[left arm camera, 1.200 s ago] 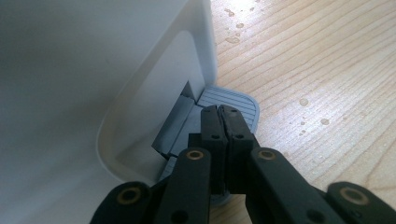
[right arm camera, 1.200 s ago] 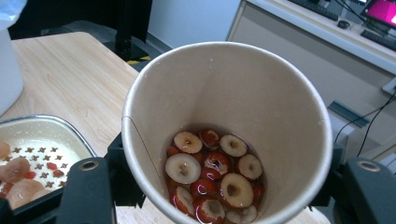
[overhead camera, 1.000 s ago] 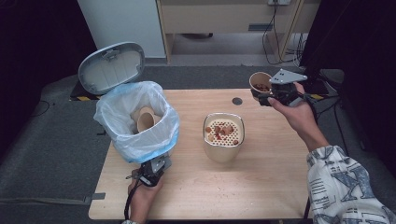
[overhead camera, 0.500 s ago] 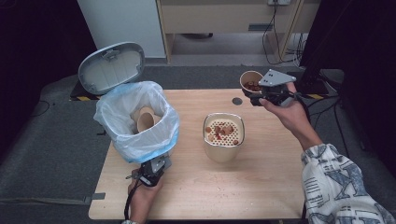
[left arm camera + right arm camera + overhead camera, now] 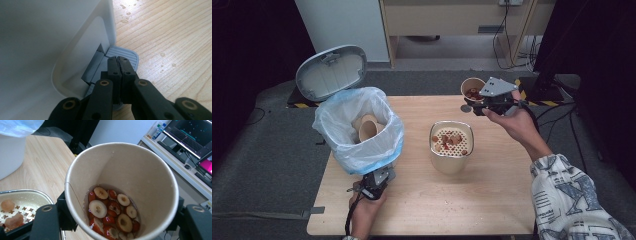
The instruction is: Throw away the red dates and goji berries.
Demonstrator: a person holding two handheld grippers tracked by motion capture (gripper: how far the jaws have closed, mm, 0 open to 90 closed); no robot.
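The right gripper (image 5: 475,104) is clamped on a paper cup (image 5: 120,190), its jaws pressing the smooth round wall from both sides. Inside the cup lie wet red and white fruit slices (image 5: 112,213). Below and beside these jaws stands a metal container (image 5: 451,147) with a perforated insert, near the table's (image 5: 492,200) far edge. The left gripper (image 5: 119,65) has its jaws pressed together, tips resting on the ribbed grey pedal (image 5: 125,53) of the white bin (image 5: 357,132); bare wood lies open beside them.
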